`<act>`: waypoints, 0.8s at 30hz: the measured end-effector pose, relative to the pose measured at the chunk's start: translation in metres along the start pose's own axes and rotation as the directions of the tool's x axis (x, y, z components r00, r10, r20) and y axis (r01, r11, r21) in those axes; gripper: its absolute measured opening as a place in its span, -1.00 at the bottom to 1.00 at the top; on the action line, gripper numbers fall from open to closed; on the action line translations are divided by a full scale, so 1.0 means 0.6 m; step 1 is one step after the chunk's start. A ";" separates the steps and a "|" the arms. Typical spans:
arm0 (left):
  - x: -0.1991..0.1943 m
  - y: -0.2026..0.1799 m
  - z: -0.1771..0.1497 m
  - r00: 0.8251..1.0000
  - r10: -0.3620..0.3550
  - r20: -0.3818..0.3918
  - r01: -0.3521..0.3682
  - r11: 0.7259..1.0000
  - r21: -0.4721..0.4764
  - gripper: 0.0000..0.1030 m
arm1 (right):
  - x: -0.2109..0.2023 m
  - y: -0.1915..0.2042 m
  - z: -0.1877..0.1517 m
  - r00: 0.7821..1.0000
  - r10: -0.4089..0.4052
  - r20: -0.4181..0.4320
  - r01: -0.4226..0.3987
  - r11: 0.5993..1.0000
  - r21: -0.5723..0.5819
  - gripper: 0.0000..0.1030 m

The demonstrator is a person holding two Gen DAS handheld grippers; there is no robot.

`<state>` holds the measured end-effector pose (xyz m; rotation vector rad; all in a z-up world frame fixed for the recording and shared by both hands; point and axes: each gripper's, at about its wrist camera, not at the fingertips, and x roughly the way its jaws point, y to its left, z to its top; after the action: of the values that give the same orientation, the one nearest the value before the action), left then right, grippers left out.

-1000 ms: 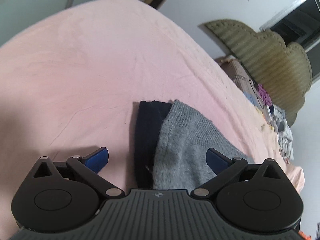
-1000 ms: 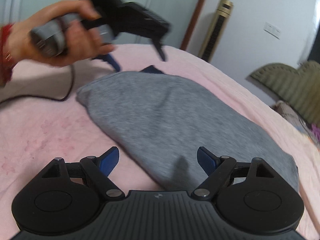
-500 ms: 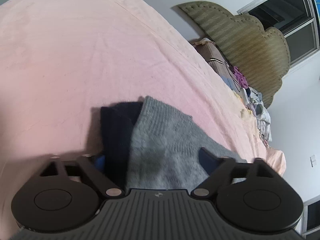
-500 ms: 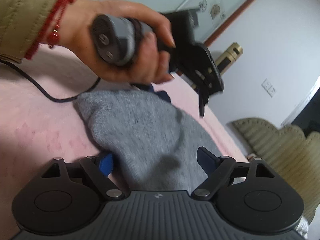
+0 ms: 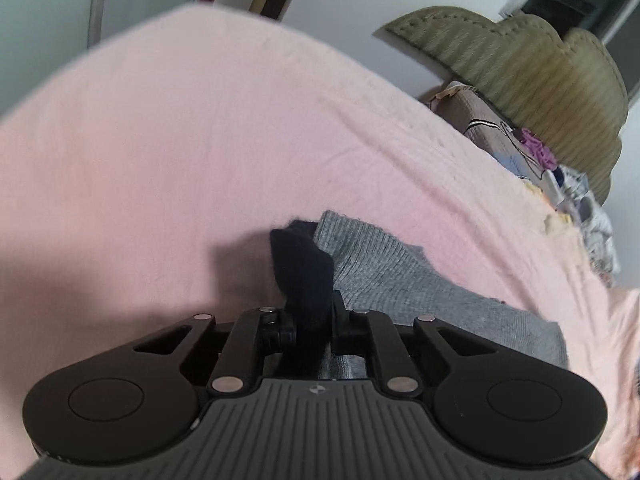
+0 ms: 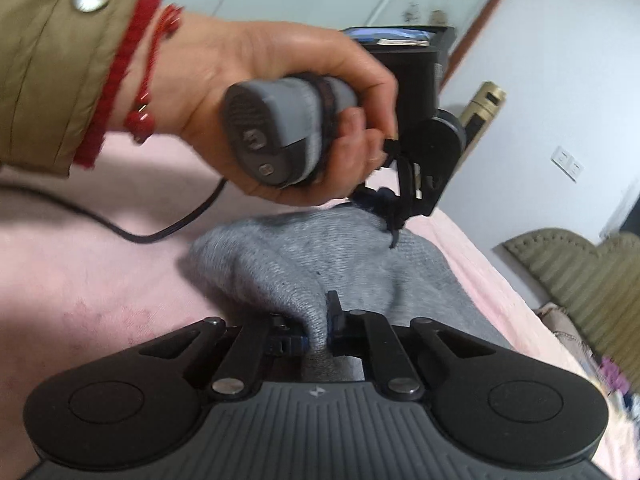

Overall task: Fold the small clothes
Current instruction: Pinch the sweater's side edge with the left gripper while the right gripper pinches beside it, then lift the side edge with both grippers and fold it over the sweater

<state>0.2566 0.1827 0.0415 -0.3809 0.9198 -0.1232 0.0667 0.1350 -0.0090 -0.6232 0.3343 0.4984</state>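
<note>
A grey knit garment (image 5: 404, 280) with a dark navy end (image 5: 302, 264) lies on the pink bed sheet (image 5: 200, 140). My left gripper (image 5: 314, 320) is shut on the navy end, pinching it up off the sheet. My right gripper (image 6: 316, 328) is shut on a fold of the grey knit (image 6: 320, 264) at its near end. In the right wrist view the left gripper (image 6: 394, 216) shows beyond, held by a hand (image 6: 288, 92), with navy fabric hanging from it.
A green padded headboard (image 5: 520, 76) stands at the far right, with a heap of loose clothes (image 5: 560, 176) below it. A black cable (image 6: 160, 228) runs across the sheet at left. A gold tower fan (image 6: 482, 108) stands by the wall.
Both grippers were open above the garment a second ago. Both have come down and shut, the left on the navy end, the right on the grey knit, bunching it up.
</note>
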 end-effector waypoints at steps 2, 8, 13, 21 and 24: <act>-0.024 -0.026 0.000 0.999 0.018 0.036 -0.019 0.999 0.038 -0.70 | -0.022 -0.021 -0.003 1.000 -0.011 0.029 0.010 0.999 0.036 -0.85; -0.071 -0.097 -0.003 0.997 0.030 0.072 -0.035 0.997 0.065 -0.70 | -0.082 -0.068 -0.019 0.995 -0.064 0.081 0.053 0.991 0.127 -0.86; -0.089 -0.155 -0.016 0.995 0.034 0.092 -0.041 0.997 0.072 -0.72 | -0.131 -0.106 -0.042 0.984 -0.134 0.119 0.108 0.974 0.199 -0.93; -0.081 -0.226 -0.028 0.994 0.067 0.087 -0.076 0.991 0.108 -0.72 | -0.147 -0.129 -0.075 0.999 -0.047 0.011 0.043 0.975 0.219 -0.93; -0.077 -0.216 -0.024 0.992 0.096 0.085 -0.105 0.988 0.110 -0.72 | -0.138 -0.104 -0.085 0.998 0.028 -0.064 -0.015 0.982 0.190 -0.71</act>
<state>0.2243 0.0708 0.1167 -0.2305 0.8481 -0.0674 0.0240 0.0314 0.0179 -0.4520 0.4460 0.4614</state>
